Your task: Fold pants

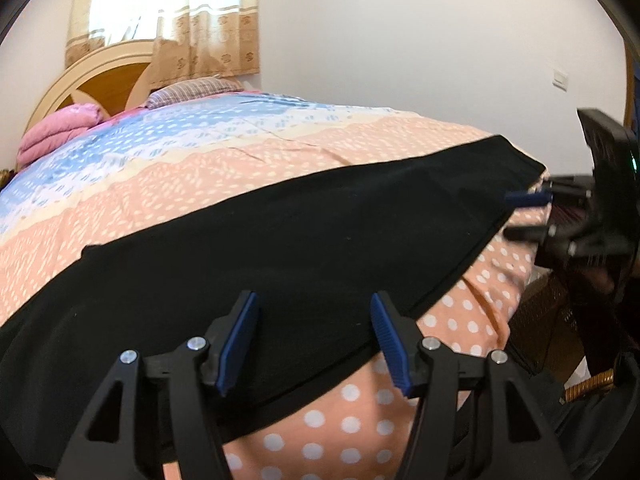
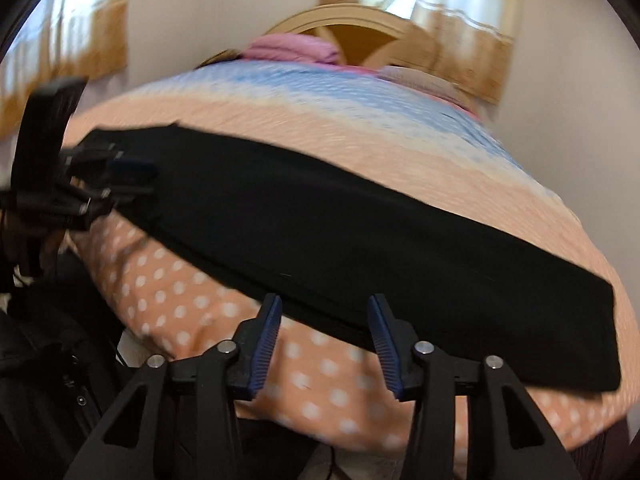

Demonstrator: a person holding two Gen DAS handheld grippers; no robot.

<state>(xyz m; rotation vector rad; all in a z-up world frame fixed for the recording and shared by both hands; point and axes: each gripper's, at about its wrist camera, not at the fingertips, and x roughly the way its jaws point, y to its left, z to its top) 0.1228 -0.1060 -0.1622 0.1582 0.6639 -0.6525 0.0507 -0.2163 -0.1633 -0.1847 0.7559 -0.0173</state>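
Lying lengthwise along the bed's (image 1: pixel 460 320) near edge, pants (image 1: pixel 280 232) face both spread-jawed grippers: left gripper (image 1: pixel 314 344), right gripper (image 2: pixel 324 346).

Pants (image 1: pixel 280 216) plain black. Bedspread (image 1: pixel 200 168) peach w/ white dots, blue & cream bands. Blanket (image 1: pixel 60 128) pink. Pillow (image 1: pixel 188 90) plaid. Gripper pads (image 1: pixel 240 340) blue.

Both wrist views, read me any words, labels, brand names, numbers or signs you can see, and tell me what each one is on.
None: no readable text in either view.
The black pants show no label or tag.
The dotted bedspread has a pattern only.
The curtain border carries motifs, not letters.
The wall switch plate is too small to show any marking.
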